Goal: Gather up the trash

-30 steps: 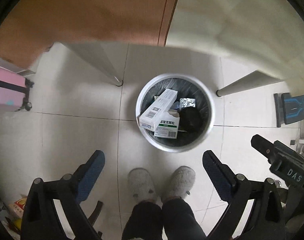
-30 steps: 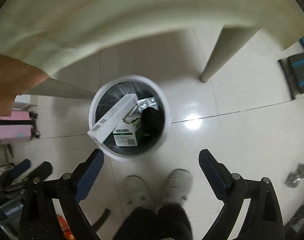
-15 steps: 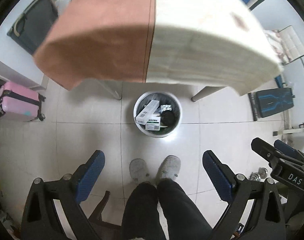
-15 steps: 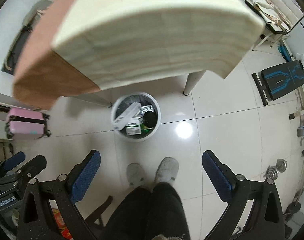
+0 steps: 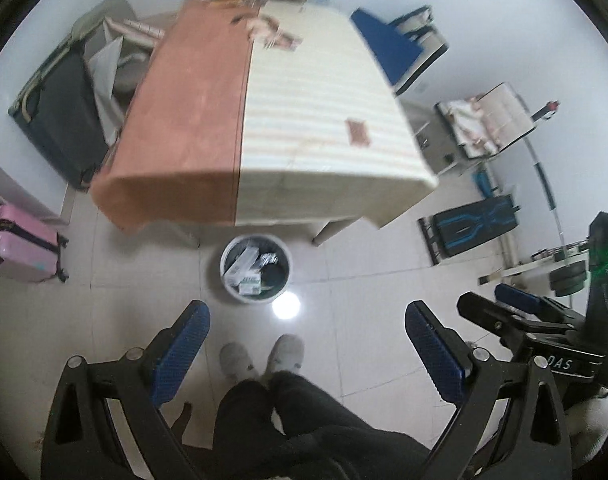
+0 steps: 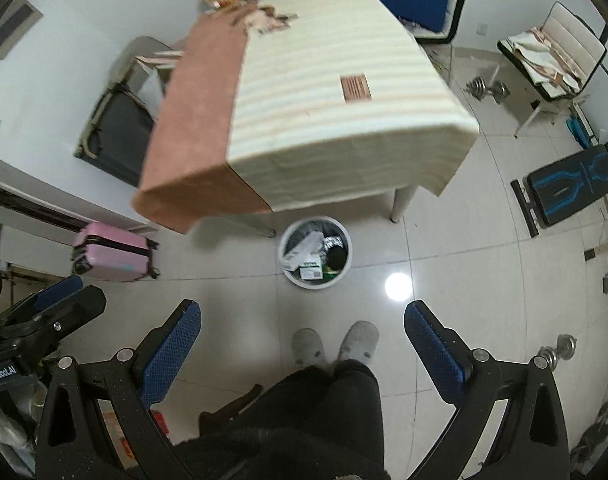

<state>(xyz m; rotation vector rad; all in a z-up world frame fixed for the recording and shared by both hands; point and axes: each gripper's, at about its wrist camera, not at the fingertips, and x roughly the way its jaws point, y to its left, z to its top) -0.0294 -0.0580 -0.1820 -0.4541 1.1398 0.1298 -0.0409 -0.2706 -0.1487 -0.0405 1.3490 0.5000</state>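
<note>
White bin (image 6: 315, 253) sat stuffed with boxes on the floor, both the left hand-held gripper (image 5: 308, 346) and right hand-held gripper (image 6: 302, 344) gaped wide and empty, so scraps far back on the table (image 6: 328, 120) risked getting missed.

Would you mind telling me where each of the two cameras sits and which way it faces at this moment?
Left wrist view: on the left gripper, held high and tilted down at the trash bin and table; shows slippers, dark trousers, and the right gripper at right.
Right wrist view: on the right gripper, same downward look; the left gripper shows at left.
Shared: bin, table, pink suitcase, slippers; both grippers open and empty.
</note>
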